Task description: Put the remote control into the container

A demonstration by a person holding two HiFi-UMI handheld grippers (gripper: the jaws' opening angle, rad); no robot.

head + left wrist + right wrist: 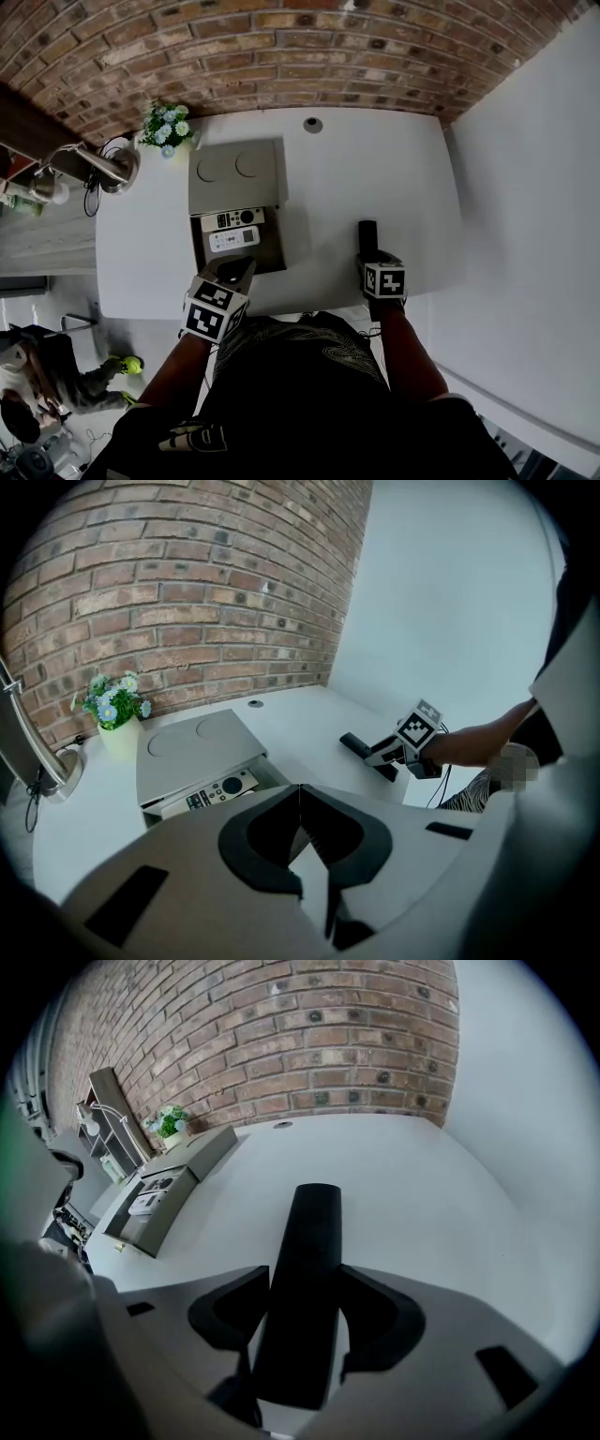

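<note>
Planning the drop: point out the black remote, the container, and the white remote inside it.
black remote (314,1232), right gripper view, middle of its body.
container (234,178), head view, on its lid.
white remote (233,241), head view, middle of its body.

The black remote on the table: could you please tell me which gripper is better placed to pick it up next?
Right. The black remote already lies between the open jaws of the right gripper. The left gripper, jaws together and empty, sits over by the container.

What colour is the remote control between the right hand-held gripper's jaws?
Black remote control, clearest in the right gripper view.
</note>
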